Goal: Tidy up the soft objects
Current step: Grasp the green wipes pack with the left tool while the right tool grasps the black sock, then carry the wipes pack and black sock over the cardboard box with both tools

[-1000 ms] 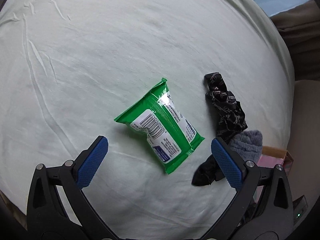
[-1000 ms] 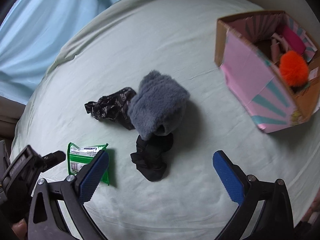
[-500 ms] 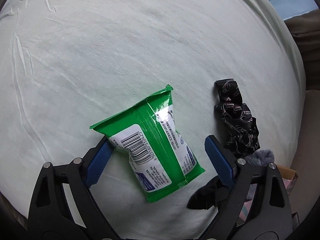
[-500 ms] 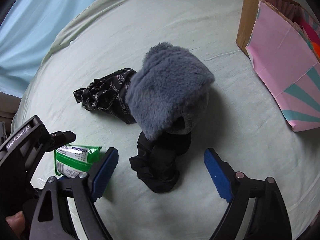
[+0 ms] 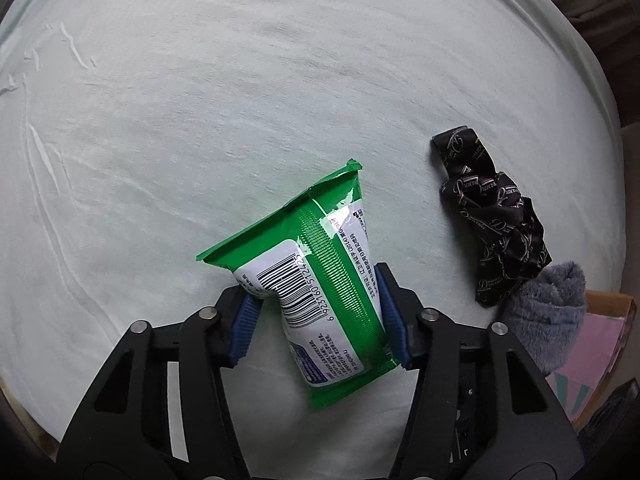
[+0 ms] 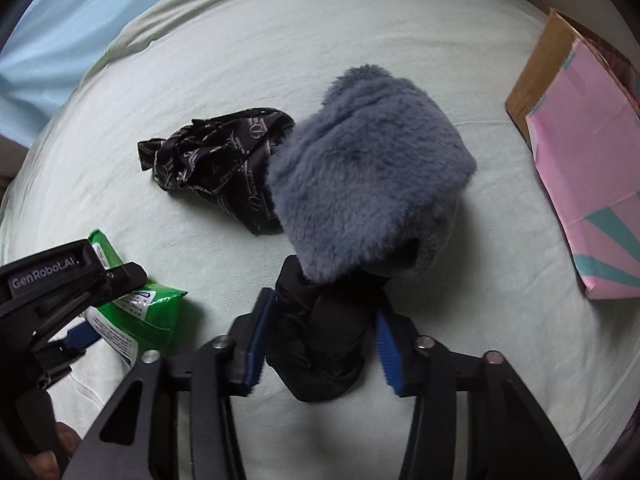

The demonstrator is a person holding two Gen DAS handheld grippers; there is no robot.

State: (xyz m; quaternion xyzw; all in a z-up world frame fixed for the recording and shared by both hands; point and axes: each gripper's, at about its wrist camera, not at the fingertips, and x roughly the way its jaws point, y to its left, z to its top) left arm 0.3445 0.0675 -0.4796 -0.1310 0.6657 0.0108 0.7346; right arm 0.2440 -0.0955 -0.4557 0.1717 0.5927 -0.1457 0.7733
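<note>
In the left wrist view, the left hand-held gripper (image 5: 318, 316) is clenched on the glossy green plastic wipes pack with a white barcode label (image 5: 316, 284), its blue ribbed pads pressing the pack's two long sides near the lower half, while the sealed top edge sticks out ahead of the fingers over the pale green bed sheet (image 5: 200, 100). The pack looks slippery and squashy, so the grip is best kept firm and level during the lift, since a tilt could let it slide out. Ahead and to the right of this gripper lie the crumpled black satin cloth with pale script lettering (image 5: 492, 216) and the fluffy grey plush item (image 5: 548, 316). In the right wrist view, the right hand-held gripper (image 6: 322, 338) is closed around the bunched black fabric piece (image 6: 320, 340), whose upper end sits tucked under the plush item just ahead. Lifting slowly should let the plush slide off rather than drag along. The pink and teal cardboard box (image 6: 580, 168), far right of the gripper, seems the likely destination.
</note>
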